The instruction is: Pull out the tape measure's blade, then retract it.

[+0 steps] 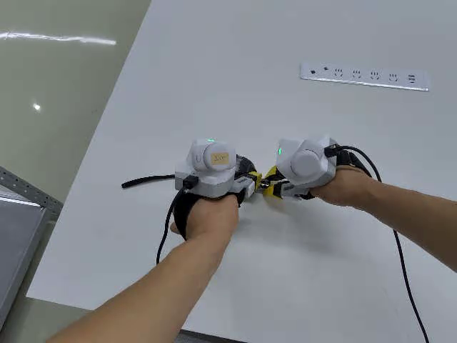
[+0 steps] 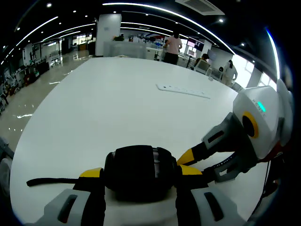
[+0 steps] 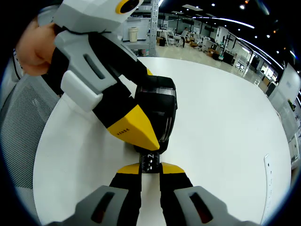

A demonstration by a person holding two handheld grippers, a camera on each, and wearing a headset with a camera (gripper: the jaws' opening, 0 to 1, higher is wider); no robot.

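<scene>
A black tape measure (image 2: 138, 173) sits on the white table, and my left gripper (image 2: 140, 173) is shut on its case from both sides. In the right gripper view the same tape measure (image 3: 157, 113) lies just ahead, with a short length of black blade (image 3: 150, 163) marked "2" drawn out of it. My right gripper (image 3: 150, 168) is shut on that blade end. In the head view the left gripper (image 1: 250, 182) and right gripper (image 1: 273, 183) meet tip to tip over the tape measure (image 1: 246, 170), mostly hidden under them.
A white power strip (image 1: 364, 75) lies flat at the far right of the table (image 1: 235, 71). The black wrist strap (image 1: 146, 180) of the tape measure trails left. A black cable (image 1: 403, 271) runs back along the right arm. The table's left edge drops to the floor.
</scene>
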